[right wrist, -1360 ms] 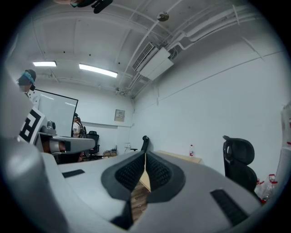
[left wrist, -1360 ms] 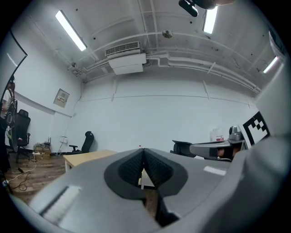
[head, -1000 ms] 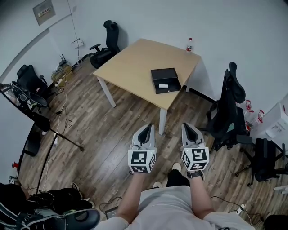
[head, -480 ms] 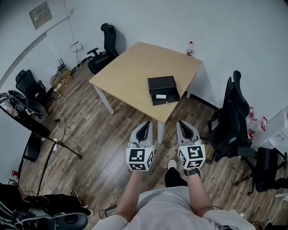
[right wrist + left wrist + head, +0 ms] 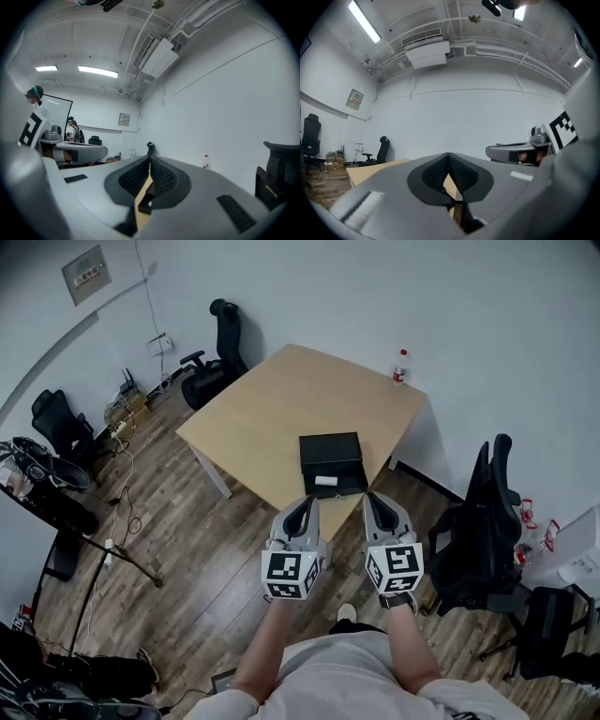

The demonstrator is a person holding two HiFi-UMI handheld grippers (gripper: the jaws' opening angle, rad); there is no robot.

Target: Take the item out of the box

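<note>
Box point(image 5: 330, 457) black, item point(image 5: 325, 481) inside white — table point(image 5: 272, 399) light tan wood. Floor point(image 5: 187, 512) brown plank grain. Left gripper point(image 5: 306, 503) and right gripper point(image 5: 371, 499) light grey (marker cubes point(image 5: 292, 575) — black-on-white squares). Chair point(image 5: 478, 521) at right of frame black.

Right gripper point(image 5: 150, 159) jaws meet, empty. Past the gripper: table point(image 5: 142, 191), box point(image 5: 146, 203). Right of the gripper: bottle point(image 5: 205, 161).
</note>
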